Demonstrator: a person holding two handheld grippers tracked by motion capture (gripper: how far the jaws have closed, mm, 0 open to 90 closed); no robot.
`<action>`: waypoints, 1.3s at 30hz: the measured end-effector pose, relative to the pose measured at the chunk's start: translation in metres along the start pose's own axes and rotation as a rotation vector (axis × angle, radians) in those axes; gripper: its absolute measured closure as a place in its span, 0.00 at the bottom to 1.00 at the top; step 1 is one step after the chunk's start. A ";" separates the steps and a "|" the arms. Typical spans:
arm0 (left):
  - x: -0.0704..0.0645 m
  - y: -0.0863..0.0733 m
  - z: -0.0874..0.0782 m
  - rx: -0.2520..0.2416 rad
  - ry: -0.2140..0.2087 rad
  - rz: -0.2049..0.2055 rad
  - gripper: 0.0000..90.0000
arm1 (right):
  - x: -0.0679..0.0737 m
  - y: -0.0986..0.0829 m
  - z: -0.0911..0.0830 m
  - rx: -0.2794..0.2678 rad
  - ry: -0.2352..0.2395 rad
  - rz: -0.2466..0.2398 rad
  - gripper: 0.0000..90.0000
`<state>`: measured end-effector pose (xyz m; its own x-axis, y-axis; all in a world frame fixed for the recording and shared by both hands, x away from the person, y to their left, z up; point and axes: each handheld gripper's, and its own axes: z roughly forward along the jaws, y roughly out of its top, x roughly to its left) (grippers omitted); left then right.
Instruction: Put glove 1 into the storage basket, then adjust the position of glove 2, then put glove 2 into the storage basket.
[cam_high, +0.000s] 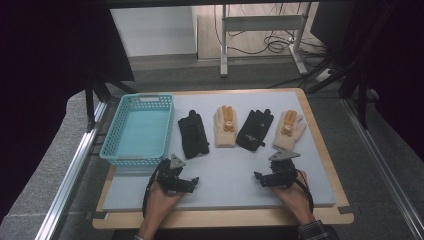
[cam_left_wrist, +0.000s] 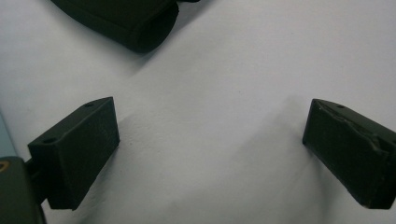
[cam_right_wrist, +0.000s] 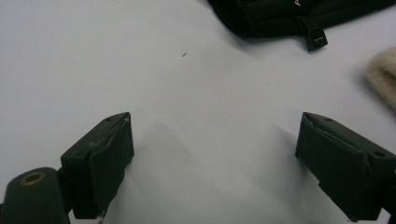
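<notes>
Resting on the grey mat (cam_high: 225, 175), both grippers are held spread and empty. Four gloves are laid in a row beyond them, fingers pointing away; the leftmost black glove (cam_high: 193, 134) lies nearest the left gripper (cam_high: 192, 182), beside the basket (cam_high: 136, 126); the right gripper (cam_high: 257, 176) is nearer the other black glove (cam_high: 255, 129).

You are sitting at a wooden desk (cam_high: 320, 131) that is carrying a pale grey mat (cam_high: 235, 170). Beyond it, a grey floor (cam_high: 200, 75) is stretching toward a white wall (cam_high: 150, 30). A metal-framed stand (cam_high: 260, 25) is standing there, with cables (cam_high: 275, 45) lying beneath. Dark curtains (cam_high: 45, 60) are hanging at both sides.
</notes>
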<state>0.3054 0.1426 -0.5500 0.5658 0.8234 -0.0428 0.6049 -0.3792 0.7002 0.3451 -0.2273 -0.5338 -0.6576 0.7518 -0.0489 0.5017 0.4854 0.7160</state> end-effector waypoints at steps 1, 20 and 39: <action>0.000 0.000 0.000 0.000 0.000 0.001 0.04 | 0.000 0.000 0.000 0.000 0.000 0.000 0.12; 0.000 0.000 -0.001 0.002 -0.001 0.006 0.05 | 0.000 0.000 0.000 -0.001 0.003 0.004 0.13; -0.013 0.042 0.004 -0.064 -0.052 -0.003 0.11 | 0.000 0.000 0.000 -0.003 0.002 0.003 0.13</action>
<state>0.3253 0.1143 -0.5227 0.5937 0.8006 -0.0810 0.5706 -0.3478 0.7439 0.3451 -0.2276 -0.5339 -0.6572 0.7524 -0.0448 0.5026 0.4817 0.7179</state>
